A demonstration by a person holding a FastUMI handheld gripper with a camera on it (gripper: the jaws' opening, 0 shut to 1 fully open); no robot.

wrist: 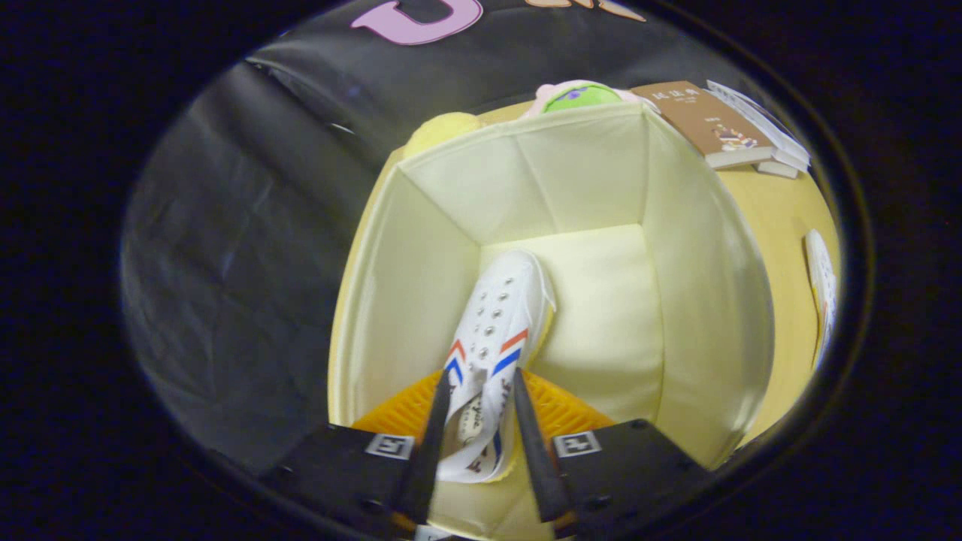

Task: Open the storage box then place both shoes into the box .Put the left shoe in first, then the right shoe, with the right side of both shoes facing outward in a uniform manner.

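Downward, gripper (481, 391) jaws clamp shoe (496, 323) (inside box (706, 300)).

The gripper (482, 376) has two slim, flat fingers that taper to narrow tips, one pressed against each side of the shoe (500, 308). Left and right of the shoe's heel sit two chunky black blocks (331, 473) with bevelled corners and small dark screw heads. Each block carries a square black-and-white tag (391, 445) at its corner nearest the shoe.
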